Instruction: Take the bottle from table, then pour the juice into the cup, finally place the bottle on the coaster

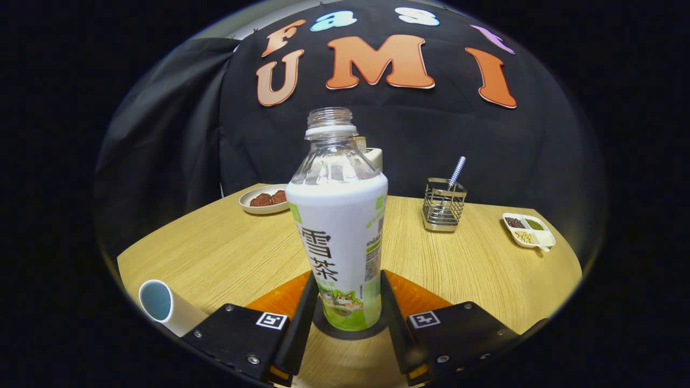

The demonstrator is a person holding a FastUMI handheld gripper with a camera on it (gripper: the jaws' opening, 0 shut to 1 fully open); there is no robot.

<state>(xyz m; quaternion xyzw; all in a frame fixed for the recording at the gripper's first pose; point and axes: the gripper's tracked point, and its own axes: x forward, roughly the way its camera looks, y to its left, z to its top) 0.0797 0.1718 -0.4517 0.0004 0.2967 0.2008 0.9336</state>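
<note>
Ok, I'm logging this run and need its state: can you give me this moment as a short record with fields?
bottle: upright, uncapped, standing on the dark coaster
gripper: fingers flank the bottle's base; contact unclear
cup: white, lying near the table edge, beside the left finger
table: light wood
beyond the bottle: plate of brown food, wire holder, divided dish

White-and-green bottle (339, 237), seemingly dark coaster (350, 330), black fingers (302, 312)
</note>
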